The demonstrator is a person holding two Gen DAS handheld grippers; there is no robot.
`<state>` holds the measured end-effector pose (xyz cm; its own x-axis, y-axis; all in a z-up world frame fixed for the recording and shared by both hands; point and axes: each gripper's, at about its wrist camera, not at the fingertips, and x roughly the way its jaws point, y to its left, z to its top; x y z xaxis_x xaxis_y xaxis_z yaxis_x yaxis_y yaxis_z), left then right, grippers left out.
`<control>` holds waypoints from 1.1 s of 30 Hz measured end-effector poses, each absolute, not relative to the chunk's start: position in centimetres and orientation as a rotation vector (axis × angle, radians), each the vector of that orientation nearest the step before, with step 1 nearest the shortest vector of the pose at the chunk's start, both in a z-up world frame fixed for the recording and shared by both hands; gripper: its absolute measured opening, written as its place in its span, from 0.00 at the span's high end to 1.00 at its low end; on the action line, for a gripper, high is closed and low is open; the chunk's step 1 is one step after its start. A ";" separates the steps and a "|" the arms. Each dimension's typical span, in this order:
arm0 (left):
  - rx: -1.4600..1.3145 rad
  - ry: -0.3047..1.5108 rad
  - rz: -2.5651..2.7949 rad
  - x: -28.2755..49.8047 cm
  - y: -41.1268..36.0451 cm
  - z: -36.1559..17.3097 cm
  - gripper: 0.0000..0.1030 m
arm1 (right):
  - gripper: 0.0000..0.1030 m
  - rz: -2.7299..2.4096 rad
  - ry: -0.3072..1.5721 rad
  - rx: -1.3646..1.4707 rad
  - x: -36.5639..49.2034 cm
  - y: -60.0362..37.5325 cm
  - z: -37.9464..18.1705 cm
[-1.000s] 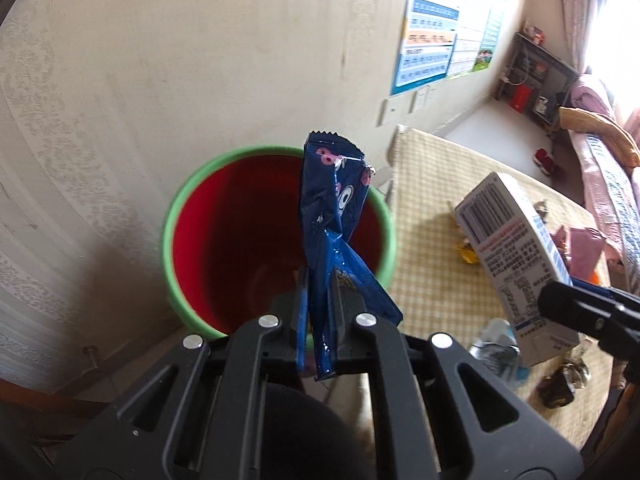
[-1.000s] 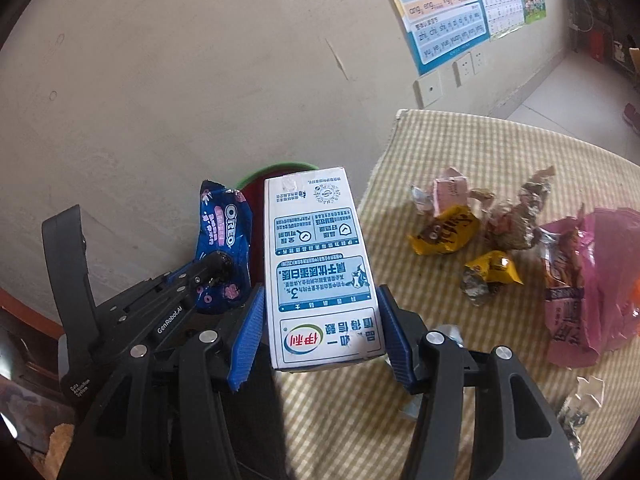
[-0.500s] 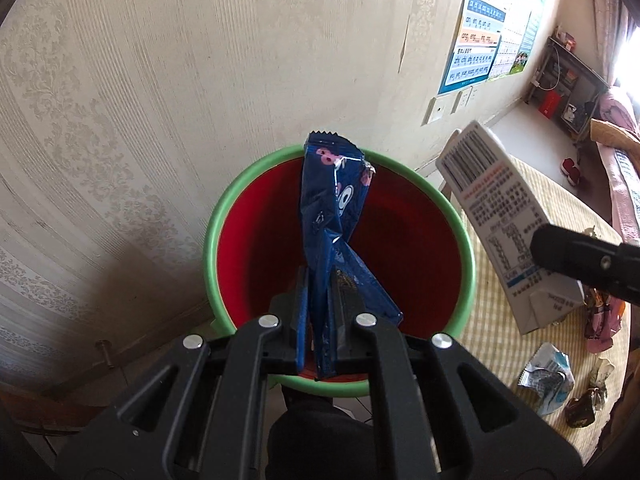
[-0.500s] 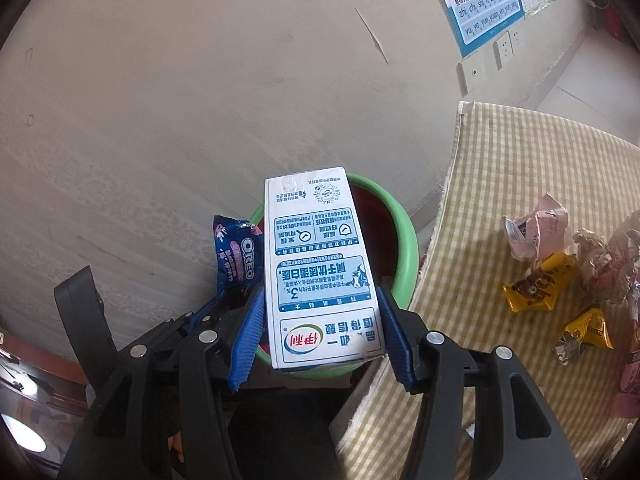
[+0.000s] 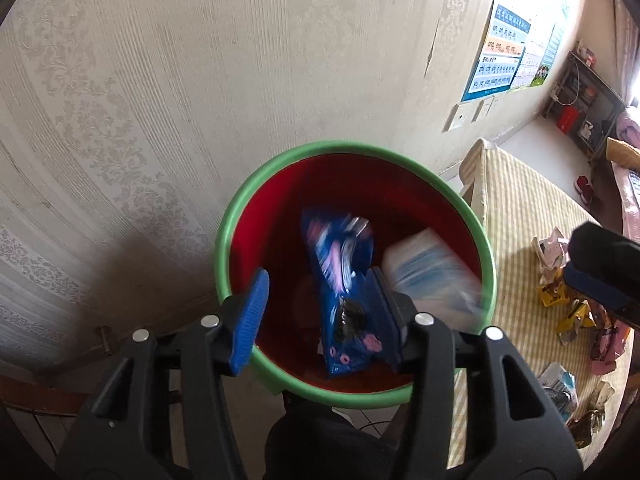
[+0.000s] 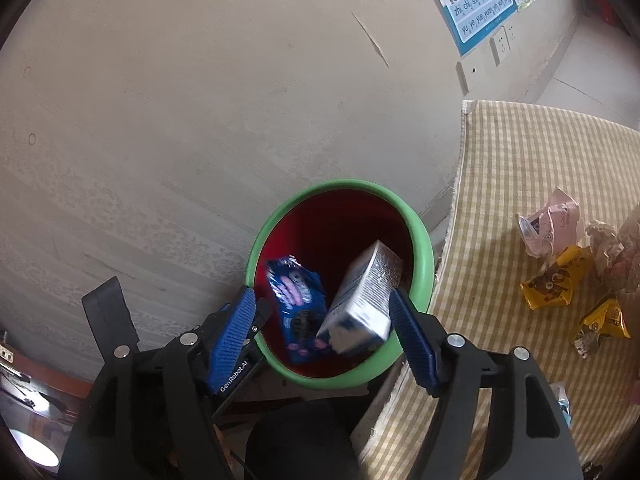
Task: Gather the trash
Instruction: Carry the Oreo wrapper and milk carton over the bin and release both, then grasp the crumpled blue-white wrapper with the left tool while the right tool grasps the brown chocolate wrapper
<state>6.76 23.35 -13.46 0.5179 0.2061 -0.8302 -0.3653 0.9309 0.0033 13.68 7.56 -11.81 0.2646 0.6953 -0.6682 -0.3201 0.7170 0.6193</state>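
A red bin with a green rim [image 5: 240, 216] [image 6: 424, 248] stands by the wall, beside the table. My left gripper [image 5: 320, 312] is open above it, and a blue Oreo wrapper [image 5: 340, 280] [image 6: 294, 300] falls blurred between its fingers into the bin. My right gripper [image 6: 324, 332] is open above the bin too, and a white and blue milk carton [image 6: 364, 300] [image 5: 432, 276] drops tilted into it. Several crumpled wrappers [image 6: 560, 276] [image 5: 576, 312] lie on the checked tablecloth.
The patterned wall [image 5: 200, 80] is close behind the bin, with a poster [image 6: 480, 0] and sockets on it. The table with its yellow checked cloth [image 6: 520, 160] is to the right. A shelf and a bed are far right in the left wrist view.
Both grippers have opened over the bin. The Oreo wrapper and the milk carton have left the fingers and are falling into the bin.
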 end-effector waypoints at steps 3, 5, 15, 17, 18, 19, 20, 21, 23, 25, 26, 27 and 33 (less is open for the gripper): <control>-0.174 0.961 0.339 6.2 22.8 -13.3 0.53 | 0.34 0.698 1.086 0.386 12.7 5.8 -11.5; -0.175 0.953 0.322 5.7 21.9 -13.0 0.53 | 0.34 0.692 1.058 0.359 11.7 4.4 -11.0; -0.176 0.978 0.114 3.7 13.4 -12.9 0.49 | 0.25 0.517 0.915 0.183 6.4 -6.2 -9.6; -0.168 1.015 0.040 3.6 11.0 -13.7 0.49 | 0.24 0.467 0.920 0.165 5.3 -8.3 -10.3; -0.162 1.031 0.011 3.6 9.8 -14.0 0.49 | 0.24 0.441 0.928 0.164 4.7 -9.4 -10.7; -0.151 1.051 -0.036 3.5 8.3 -14.3 0.48 | 0.24 0.416 0.939 0.165 4.1 -10.5 -11.2; -0.131 1.065 -0.072 3.5 7.0 -14.5 0.45 | 0.24 0.388 0.952 0.170 3.4 -11.7 -11.8; -0.112 1.069 -0.093 3.5 6.0 -14.6 0.42 | 0.24 0.360 0.966 0.176 2.7 -12.9 -12.5; -0.082 1.075 -0.128 3.5 4.2 -14.7 0.39 | 0.24 0.291 0.982 0.193 1.4 -15.0 -13.5; -0.080 1.107 -0.140 3.8 3.1 -15.4 0.39 | 0.24 0.230 0.997 0.223 0.4 -17.2 -14.6; -0.103 1.122 -0.152 4.0 2.8 -15.7 0.39 | 0.24 0.204 1.010 0.240 0.1 -18.1 -15.1; -0.129 1.140 -0.165 4.2 2.4 -16.0 0.39 | 0.24 0.187 1.020 0.258 -0.1 -18.9 -15.4; -0.112 1.255 -0.181 4.9 -0.6 -19.3 0.39 | 0.24 0.184 1.025 0.285 -0.9 -20.3 -15.6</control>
